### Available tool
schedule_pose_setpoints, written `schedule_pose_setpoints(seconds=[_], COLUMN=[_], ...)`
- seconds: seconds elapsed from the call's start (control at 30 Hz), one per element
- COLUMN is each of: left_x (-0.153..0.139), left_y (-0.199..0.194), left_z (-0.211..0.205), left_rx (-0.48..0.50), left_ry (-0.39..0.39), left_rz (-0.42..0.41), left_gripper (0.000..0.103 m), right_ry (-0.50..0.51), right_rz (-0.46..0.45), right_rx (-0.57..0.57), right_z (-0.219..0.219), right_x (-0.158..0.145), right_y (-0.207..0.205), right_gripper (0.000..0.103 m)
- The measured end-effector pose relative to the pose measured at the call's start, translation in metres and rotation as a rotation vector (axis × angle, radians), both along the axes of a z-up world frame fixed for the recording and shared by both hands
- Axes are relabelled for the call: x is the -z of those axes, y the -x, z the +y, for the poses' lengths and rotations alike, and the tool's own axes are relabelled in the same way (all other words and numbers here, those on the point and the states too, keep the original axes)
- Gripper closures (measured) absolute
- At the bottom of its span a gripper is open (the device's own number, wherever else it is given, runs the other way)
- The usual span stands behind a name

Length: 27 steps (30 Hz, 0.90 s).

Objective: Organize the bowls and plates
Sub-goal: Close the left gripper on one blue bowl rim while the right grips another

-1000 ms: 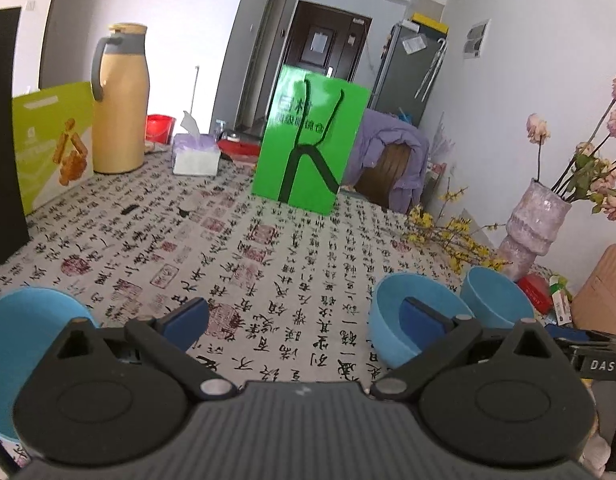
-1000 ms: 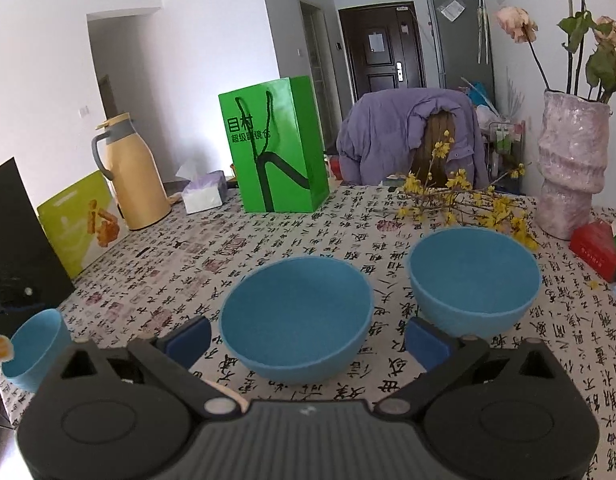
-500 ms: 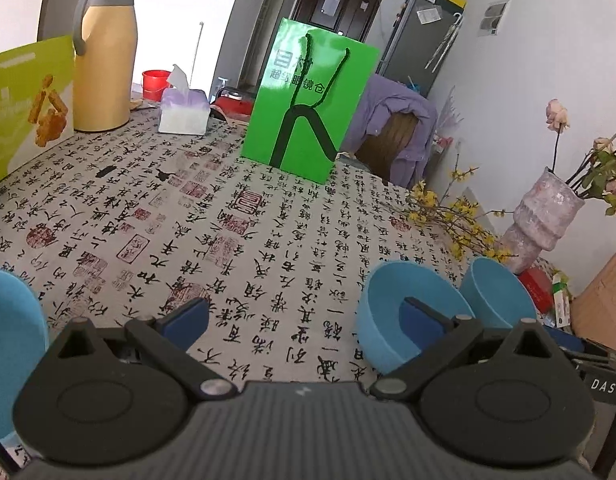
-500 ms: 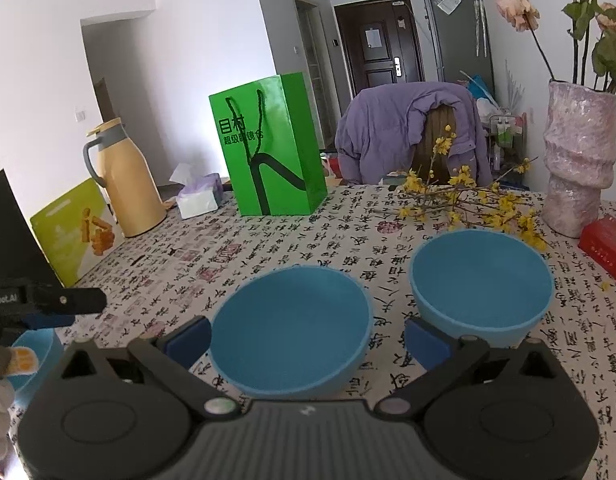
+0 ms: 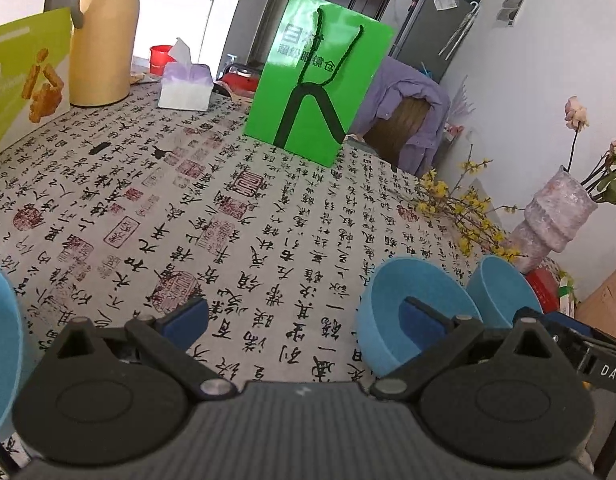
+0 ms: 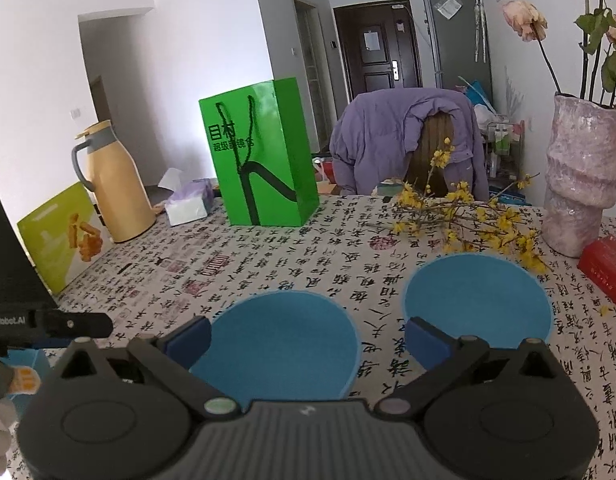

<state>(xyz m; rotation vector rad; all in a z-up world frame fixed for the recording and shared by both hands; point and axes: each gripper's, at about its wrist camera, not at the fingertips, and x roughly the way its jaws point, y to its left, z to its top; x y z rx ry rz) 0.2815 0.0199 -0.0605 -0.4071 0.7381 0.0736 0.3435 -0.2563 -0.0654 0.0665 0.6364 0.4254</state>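
Note:
Three blue bowls stand on the calligraphy-print tablecloth (image 5: 268, 200). In the right wrist view the near bowl (image 6: 284, 344) lies between the fingers of my open right gripper (image 6: 306, 340), closer to the left pad, and a second bowl (image 6: 476, 300) stands just behind on the right. From the left wrist camera, the same pair shows as a near bowl (image 5: 408, 312) behind the right fingertip and a far bowl (image 5: 500, 292). The third bowl (image 5: 0, 344) is cut off at the left edge. My left gripper (image 5: 304, 316) is open and holds nothing.
A green paper bag (image 6: 260, 160) stands at mid-table, with a yellow thermos (image 5: 104, 40) and a tissue box (image 5: 186, 88) further left. A pink vase (image 6: 584, 176), yellow flower branches (image 6: 460, 224) and a red box (image 6: 604, 268) crowd the right side.
My right gripper has moved in low on the near bowl, which now fills the gap between its fingers. The left gripper has moved forward, and the third bowl has slid to the view's left edge.

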Motion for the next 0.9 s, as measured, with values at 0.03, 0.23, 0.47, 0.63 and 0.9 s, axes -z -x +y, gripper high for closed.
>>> schedule_pose_setpoints(seconds=[0.03, 0.23, 0.47, 0.63, 0.9], left_x=[0.001, 0.014, 0.020, 0.026, 0.037], left_y=[-0.002, -0.018, -0.033, -0.043, -0.061], left_z=[-0.001, -0.010, -0.025, -0.032, -0.043], left_rx=[0.000, 0.021, 0.016, 0.002, -0.003], left_ry=[0.000, 0.035, 0.014, 0.002, -0.012], left_rz=[0.004, 0.056, 0.079, 0.099, 0.136], left_gripper=[0.000, 0.000, 0.000, 0.001, 0.006], right_ry=[-0.003, -0.001, -0.006, 0.015, 0.036], right_rz=[0.007, 0.041, 0.098, 0.120, 0.155], right_rx=[0.004, -0.001, 0.003, 0.026, 0.016], right_z=[-0.001, 0.000, 0.001, 0.003, 0.009], right_x=[0.001, 0.006, 0.016, 0.025, 0.041], right_y=[-0.003, -0.011, -0.024, -0.031, -0.034], right_gripper=[0.000, 0.006, 0.022, 0.033, 0.036])
